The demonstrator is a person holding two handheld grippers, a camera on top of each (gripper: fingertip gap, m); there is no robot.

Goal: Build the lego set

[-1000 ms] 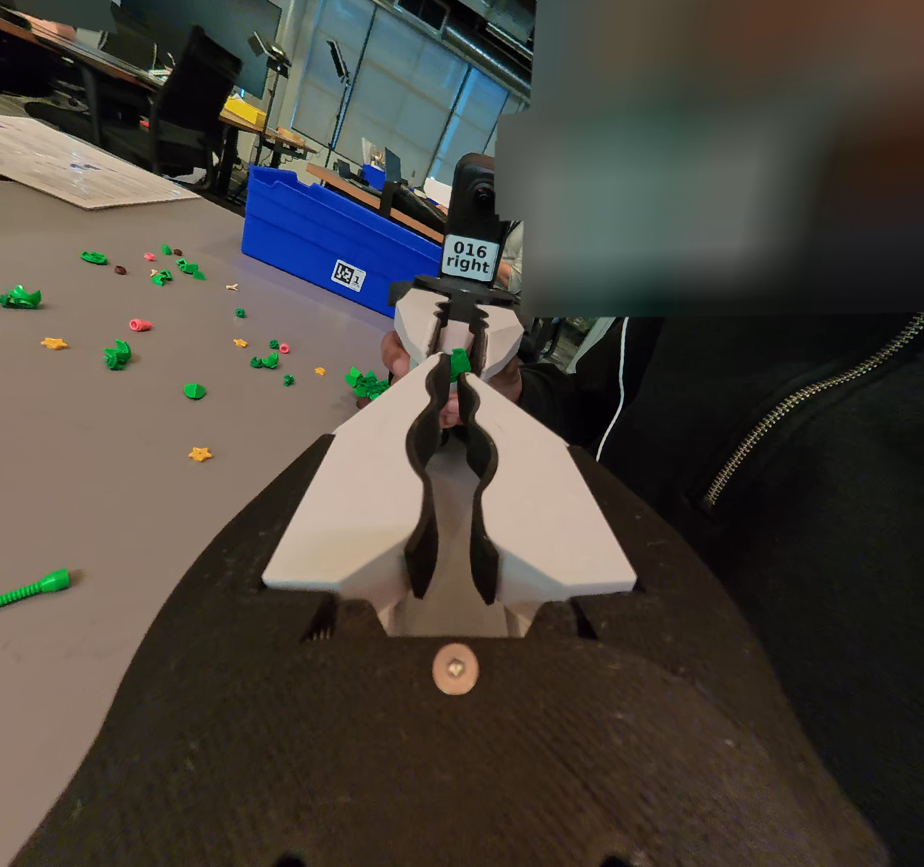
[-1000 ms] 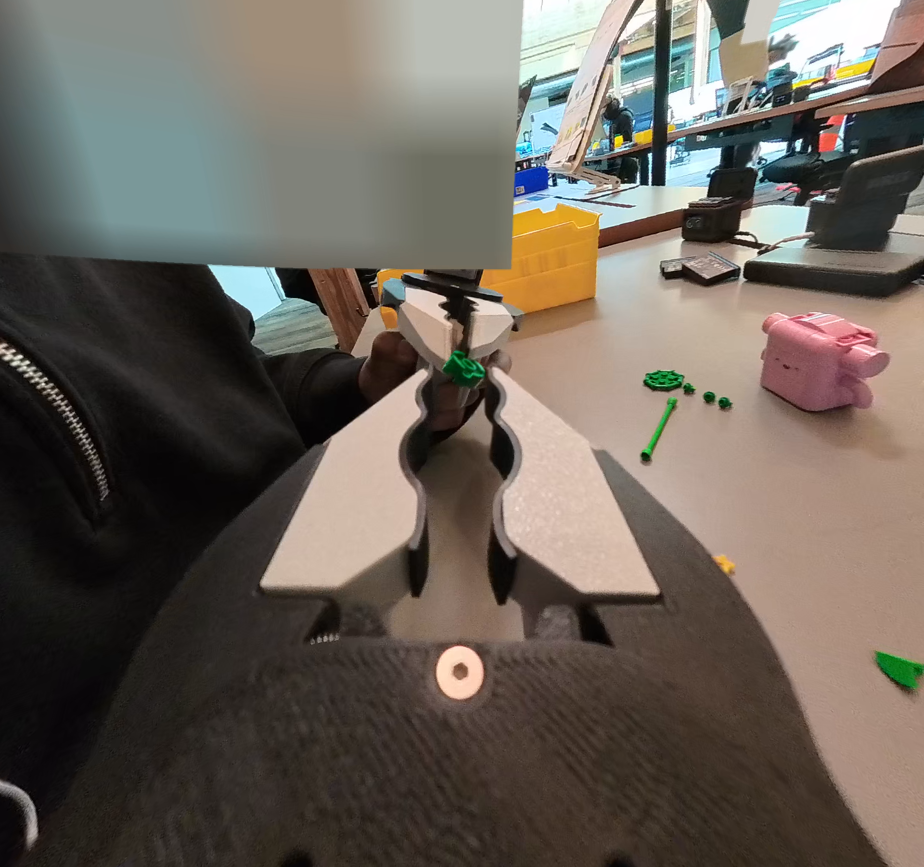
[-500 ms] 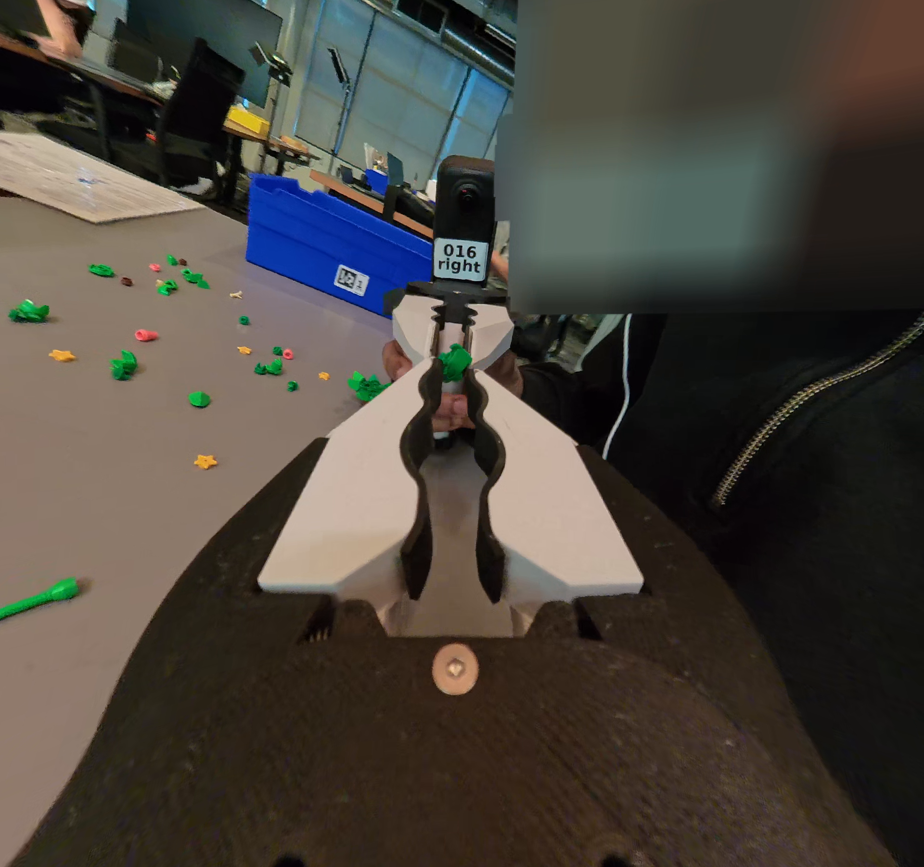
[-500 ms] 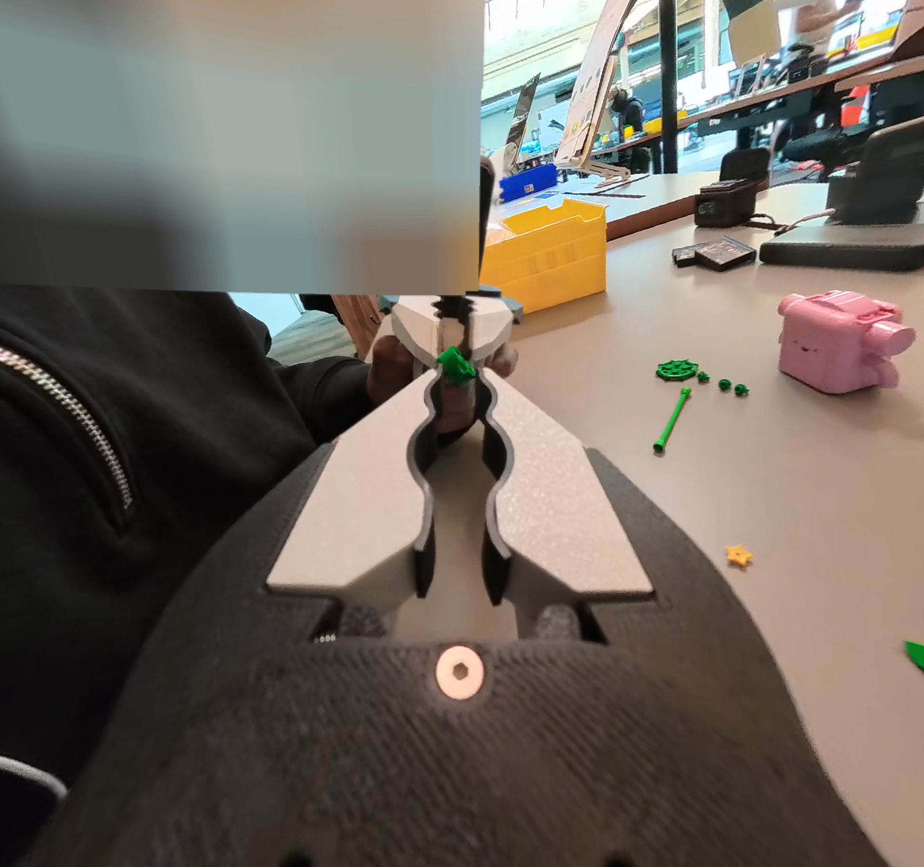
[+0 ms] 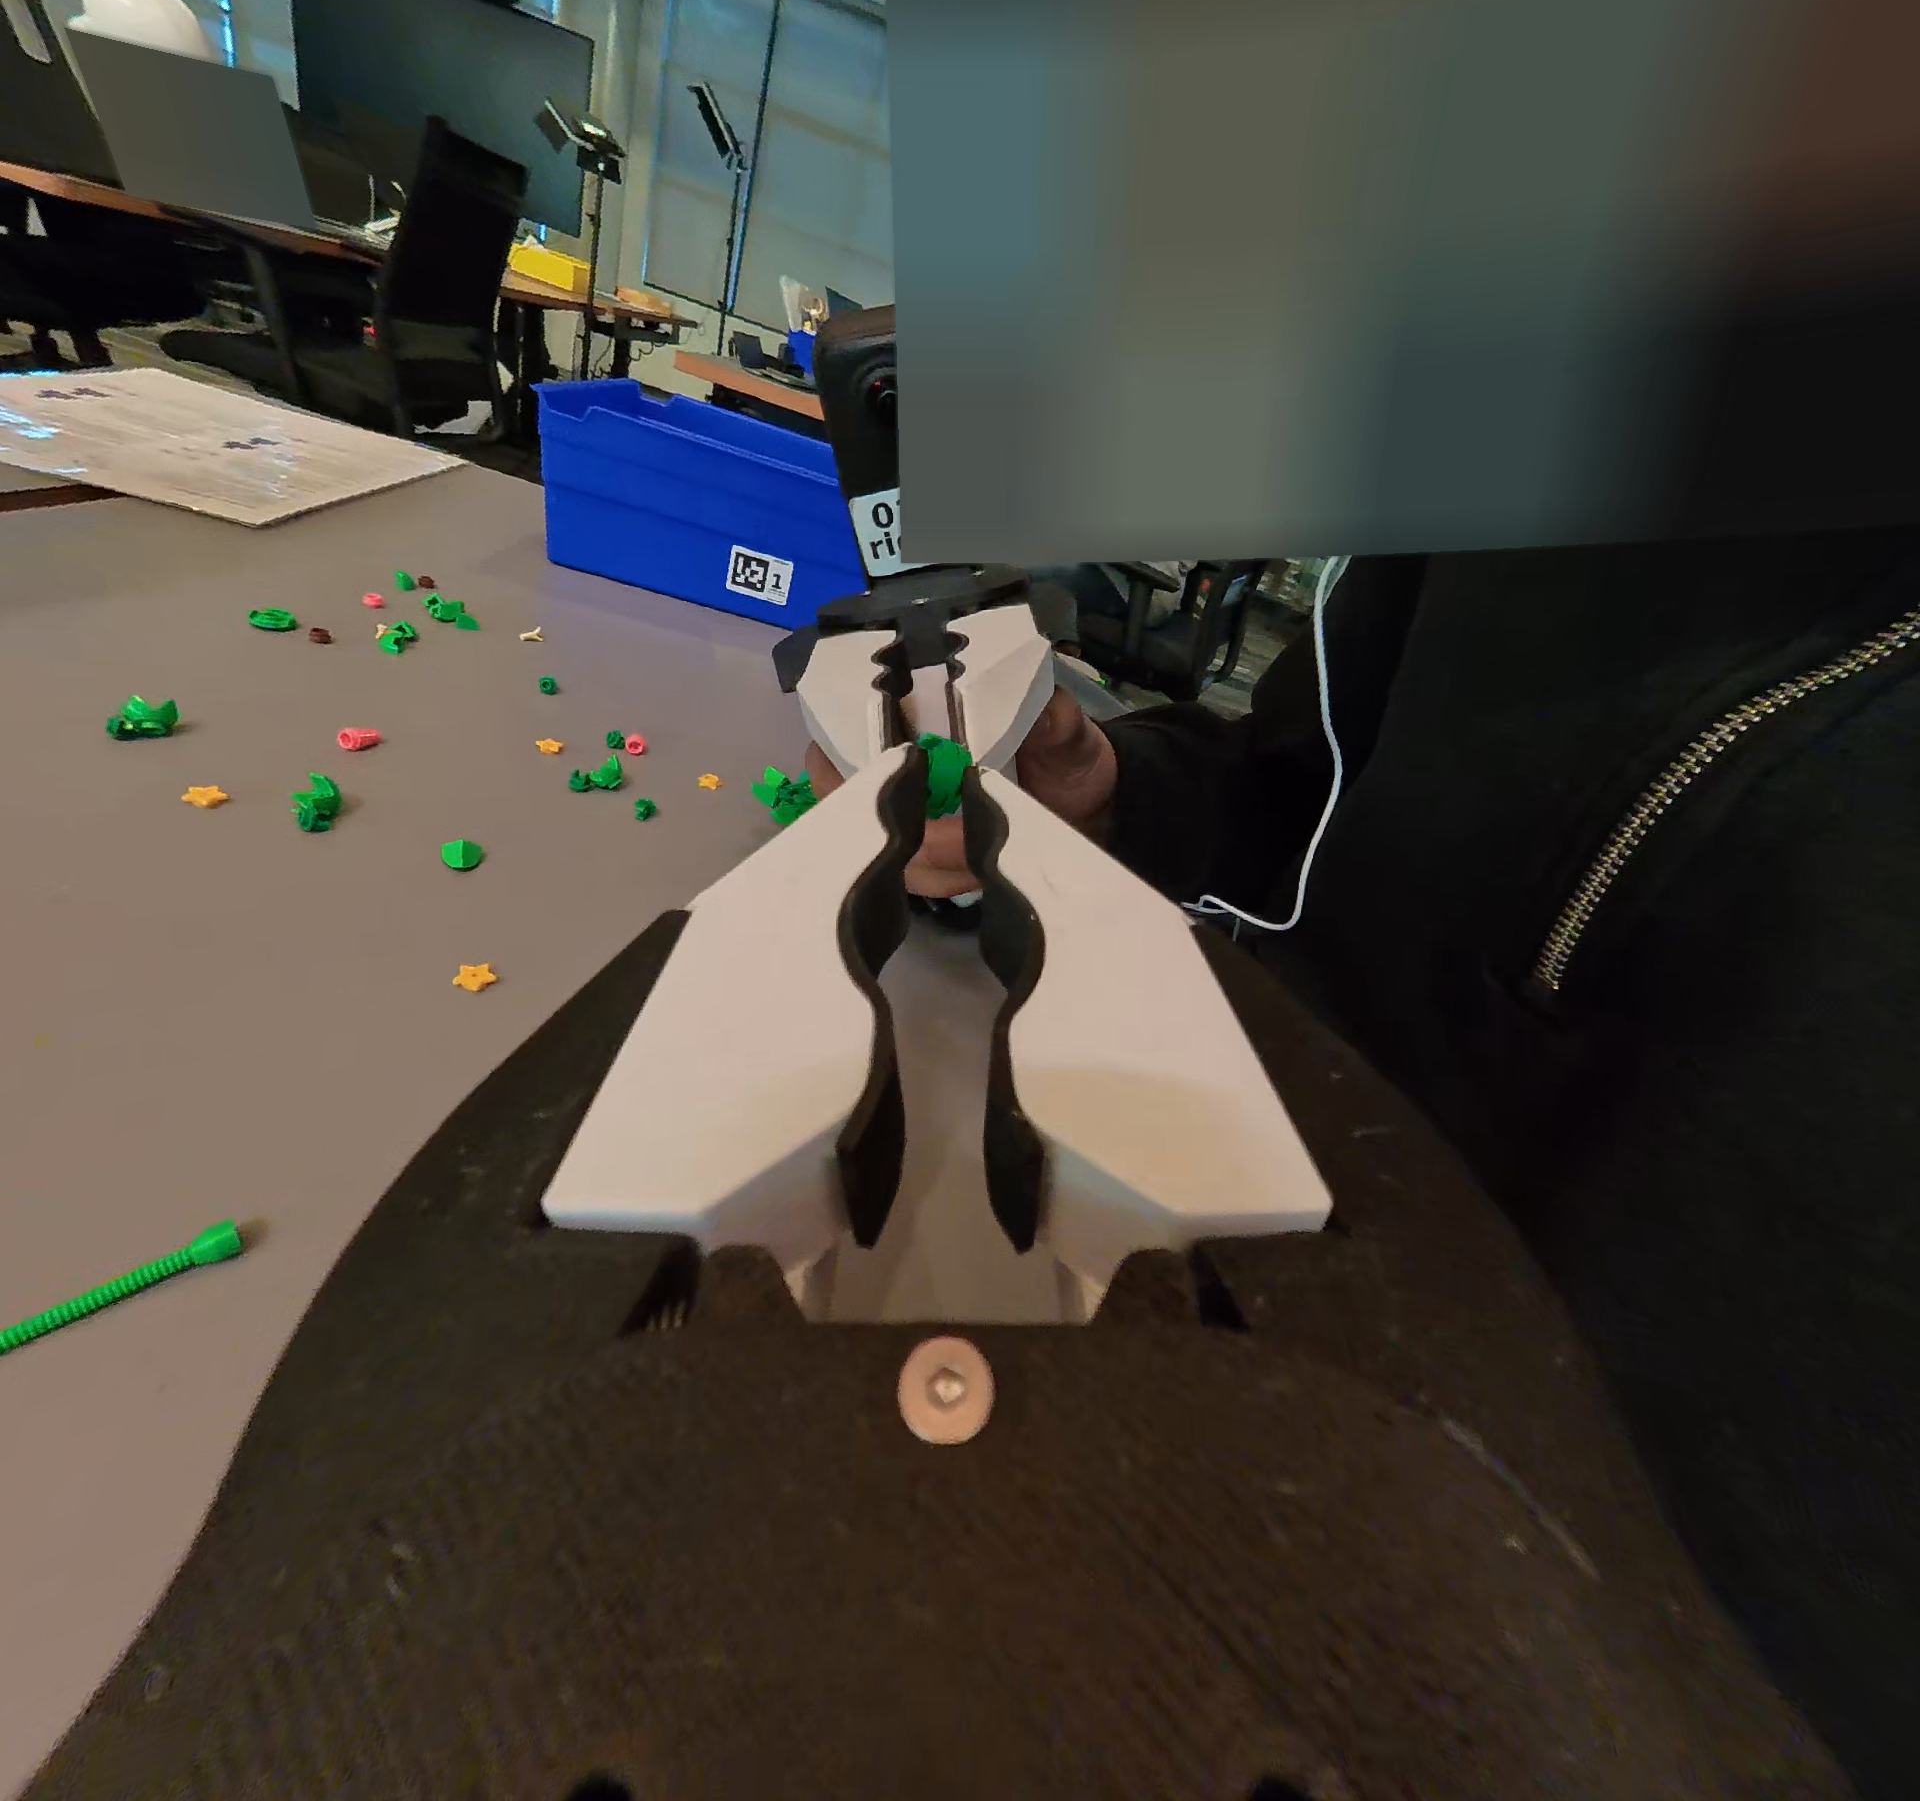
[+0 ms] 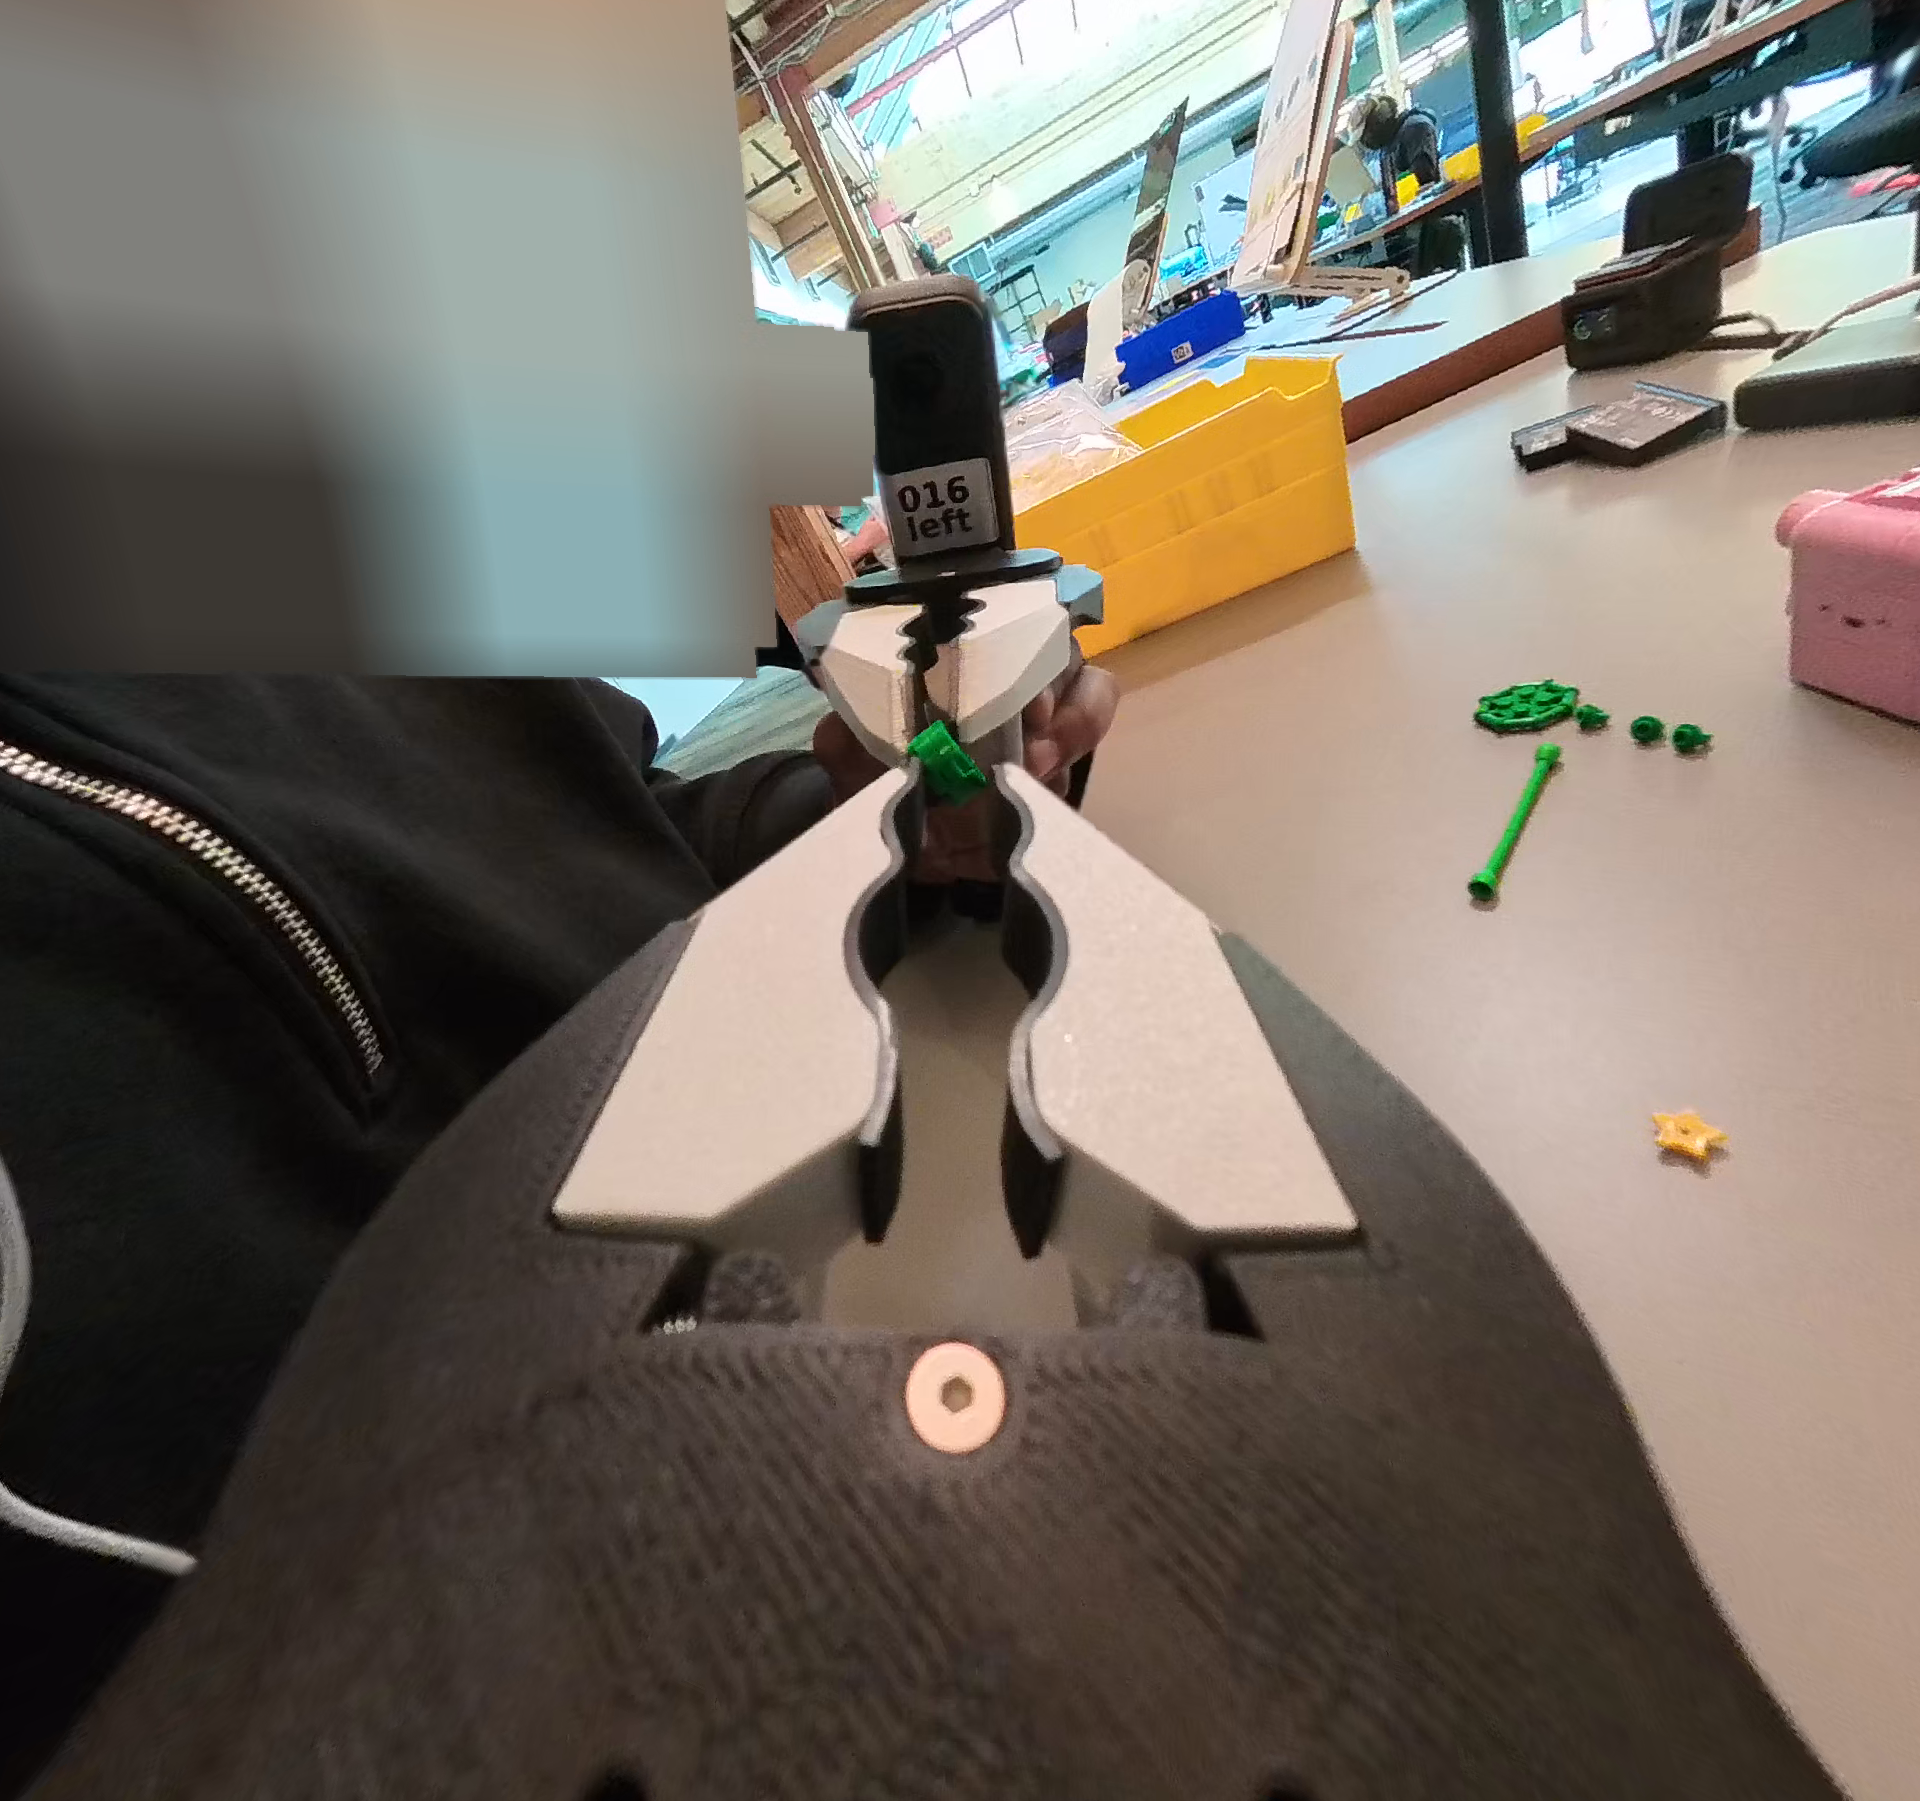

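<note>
My two grippers meet tip to tip in the air in front of a person's black zipped jacket. In the left wrist view my left gripper [image 5: 941,783] is shut on a small green lego piece [image 5: 943,777], with the right gripper just beyond it. In the right wrist view my right gripper [image 6: 951,783] is closed on the same small green cluster [image 6: 943,762], and the left gripper faces it, shut. I cannot tell whether the green cluster is one piece or two joined. A hand shows behind each facing gripper.
On the grey table [image 5: 260,972] lie several loose green, pink and yellow pieces, a green rod [image 5: 114,1284], a blue bin [image 5: 686,494] and a paper sheet [image 5: 208,442]. The right wrist view shows a yellow bin [image 6: 1195,504], a pink block [image 6: 1860,598], a green round plate [image 6: 1527,707], a green rod [image 6: 1512,826] and a yellow star [image 6: 1688,1133].
The grippers stay tip to tip on the green piece. The right gripper's fingers have closed a little. Both views have tilted slightly, and the facing grippers look a bit nearer.
</note>
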